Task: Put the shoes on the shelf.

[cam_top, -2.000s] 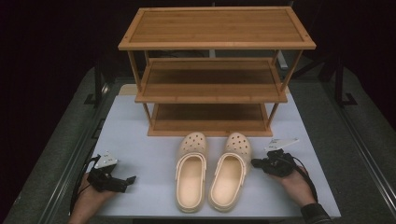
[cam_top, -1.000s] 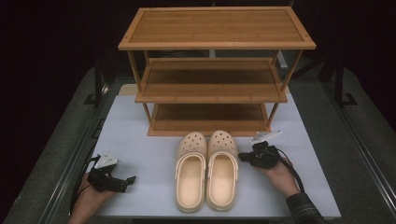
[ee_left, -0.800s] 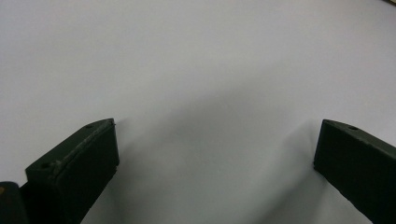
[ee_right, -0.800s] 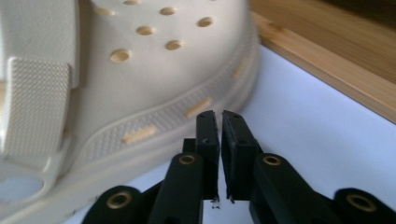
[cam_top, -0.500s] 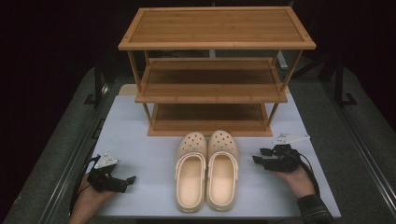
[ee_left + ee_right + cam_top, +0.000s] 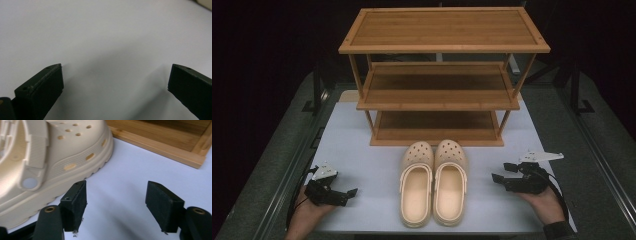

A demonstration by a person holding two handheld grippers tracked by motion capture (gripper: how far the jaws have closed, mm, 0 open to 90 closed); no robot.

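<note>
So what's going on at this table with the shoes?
A person is working with a hand-held gripper in each hand. A pair of cream clogs sits side by side in front of a three-tier wooden rack. The right hand-held gripper is beside the right clog, its jaws just opened with nothing between them. The left hand-held gripper rests open on the white tabletop.

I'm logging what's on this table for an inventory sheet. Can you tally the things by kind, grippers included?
Beige clogs: 2, one beside the other
Wooden three-tier rack: 1
Hand-held grippers: 2, the left gripper, the right gripper
Total: 5
</note>
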